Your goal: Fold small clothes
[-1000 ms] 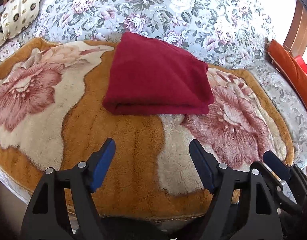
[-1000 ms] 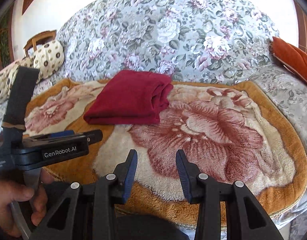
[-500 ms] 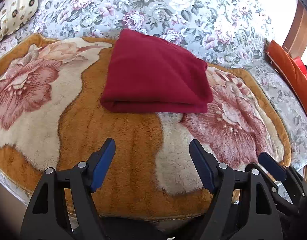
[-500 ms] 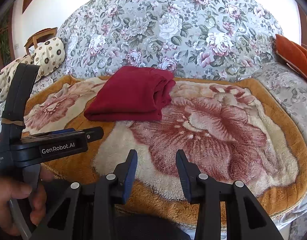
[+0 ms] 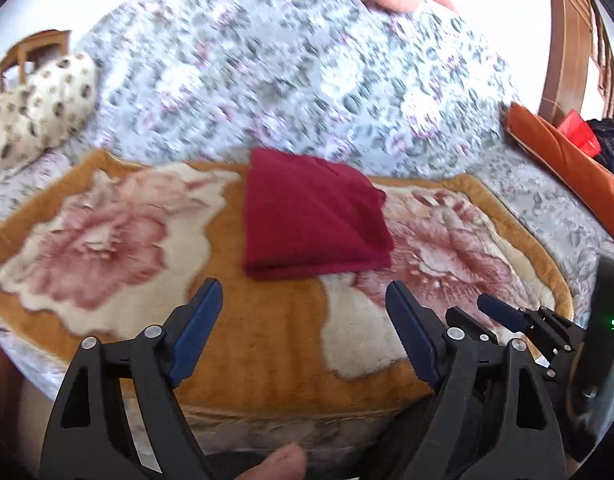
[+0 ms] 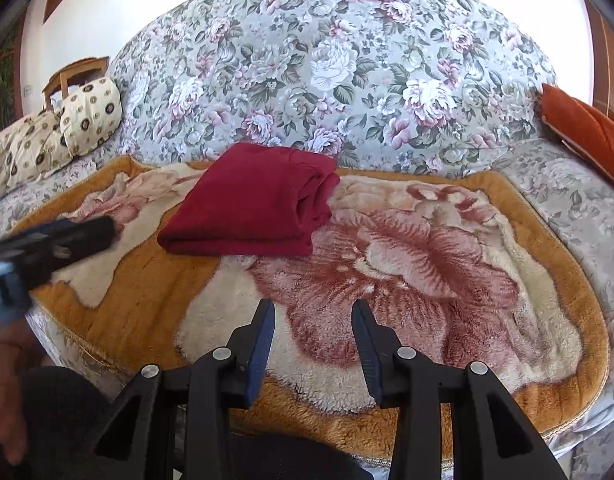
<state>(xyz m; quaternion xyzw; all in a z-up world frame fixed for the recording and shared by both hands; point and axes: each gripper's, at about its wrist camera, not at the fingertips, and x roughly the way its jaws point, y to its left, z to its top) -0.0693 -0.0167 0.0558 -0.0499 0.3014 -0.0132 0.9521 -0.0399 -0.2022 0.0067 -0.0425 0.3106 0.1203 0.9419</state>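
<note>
Blue pads line the black fingers of the left gripper, whose jaws are opening with nothing between them, only plush pile below. A fingertip of the person shows at the bottom edge of that view. The right gripper hangs with its jaws partly apart and empty, over the near part of the blanket; from the left wrist view it sits low at the right.

Both grippers are above the near hem of a plush ochre blanket printed with big pink and cream flowers. The hem curves along the front edge of the bed, and a broad bare stretch of pile lies between the fingertips and the garment, so the approach is open.

Further in, the folded dark red garment lies flat on the blanket, left of centre in the right wrist view, its thick folded edge toward the grippers and its layered open edges on its right side. It is well apart from both grippers. Its far corner reaches the blanket's back hem.

Beyond it rises a grey floral quilt. Spotted cream pillows lie at the far left, a rust-orange cushion at the far right, both well clear of the garment.
</note>
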